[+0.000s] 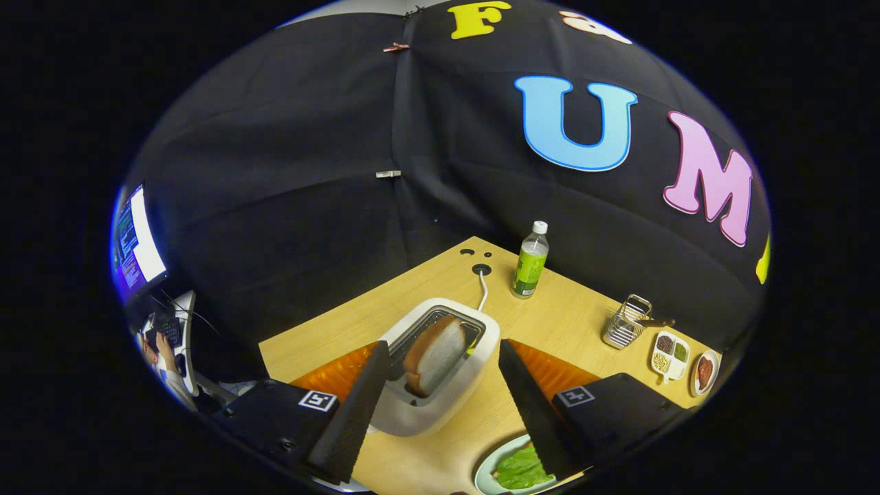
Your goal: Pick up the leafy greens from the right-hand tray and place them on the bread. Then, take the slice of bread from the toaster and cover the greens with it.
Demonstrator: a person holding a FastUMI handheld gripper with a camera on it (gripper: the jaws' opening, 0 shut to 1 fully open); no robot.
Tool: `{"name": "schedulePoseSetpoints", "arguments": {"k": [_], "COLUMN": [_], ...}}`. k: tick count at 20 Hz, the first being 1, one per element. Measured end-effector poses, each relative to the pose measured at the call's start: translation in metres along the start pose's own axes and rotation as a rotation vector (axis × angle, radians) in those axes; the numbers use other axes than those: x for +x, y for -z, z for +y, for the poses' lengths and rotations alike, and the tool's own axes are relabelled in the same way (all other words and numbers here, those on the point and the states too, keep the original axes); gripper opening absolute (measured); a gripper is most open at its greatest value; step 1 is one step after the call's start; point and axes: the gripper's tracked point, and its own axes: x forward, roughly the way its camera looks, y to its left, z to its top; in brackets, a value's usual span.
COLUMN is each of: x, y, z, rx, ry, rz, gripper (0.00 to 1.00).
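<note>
A white toaster [440, 402] stands on the wooden table [570, 316], just ahead of and between my fingers. A slice of bread [433, 357] with a brown crust sticks up out of its slot. My gripper [443, 354] hangs open above the toaster, its two fingertips either side of the slice and apart from it, with nothing held. Below the right finger [533, 405] lies a pale green plate [489, 473] with leafy greens [519, 469] on it, partly hidden by that finger.
A green-labelled bottle [530, 261] stands beyond the toaster, beside its white cord [483, 289]. Further right are a wire holder [625, 323], a divided white dish [670, 354] of condiments and a small plate [705, 372]. A person's hand rests at a keyboard [165, 337] far left.
</note>
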Motion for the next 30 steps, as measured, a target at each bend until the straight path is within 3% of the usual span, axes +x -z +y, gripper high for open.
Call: {"name": "schedulePoseSetpoints", "arguments": {"k": [13, 17, 23, 30], "x": [0.073, 0.082, 0.075, 0.052], "y": [0.036, 0.042, 0.045, 0.009], "z": [-0.008, -0.005, -0.006, -0.003], "rx": [0.062, 0.048, 0.141, 0.248], "ry": [0.182, 0.200, 0.220, 0.142], "rz": [0.124, 0.147, 0.183, 0.097], "gripper": [0.97, 0.68, 0.21, 0.17]}}
